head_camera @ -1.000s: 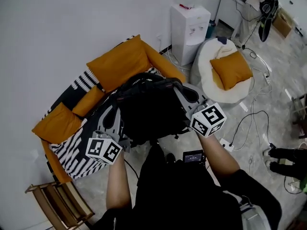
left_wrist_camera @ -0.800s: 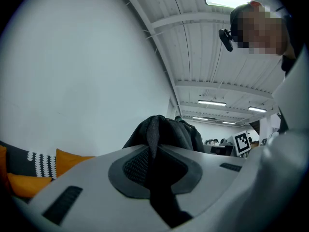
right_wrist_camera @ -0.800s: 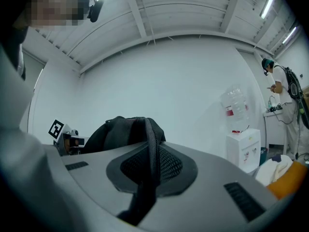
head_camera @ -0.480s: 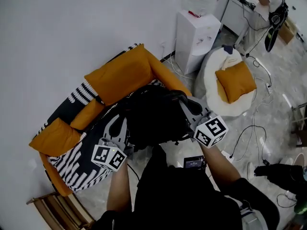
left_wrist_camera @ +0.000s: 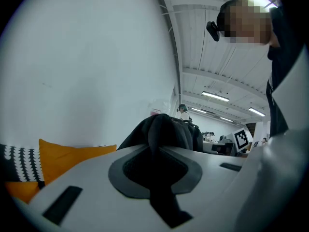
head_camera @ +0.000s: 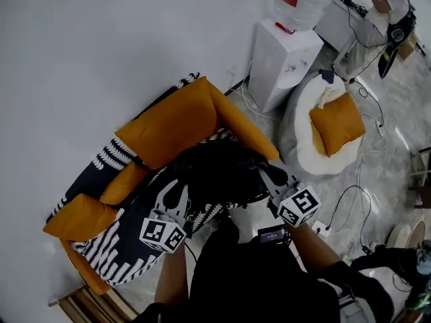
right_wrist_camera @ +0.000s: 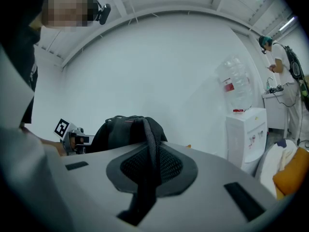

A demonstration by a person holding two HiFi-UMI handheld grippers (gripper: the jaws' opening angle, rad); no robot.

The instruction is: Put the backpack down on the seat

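We held the black backpack (head_camera: 219, 173) over the striped seat (head_camera: 111, 251) of the orange sofa (head_camera: 172, 123), near its front edge; we could not tell whether it touched the cushion. Our left gripper (head_camera: 179, 188) was clenched on a black strap (left_wrist_camera: 161, 187), and our right gripper (head_camera: 266, 175) on a mesh strap (right_wrist_camera: 150, 153). The sofa stood against a plain white wall (head_camera: 87, 46). Just beyond its armrest were a white water dispenser (head_camera: 286, 56) and a round white chair (head_camera: 300, 123) bearing an orange cushion (head_camera: 337, 130), all on a pale floor (head_camera: 390, 173).
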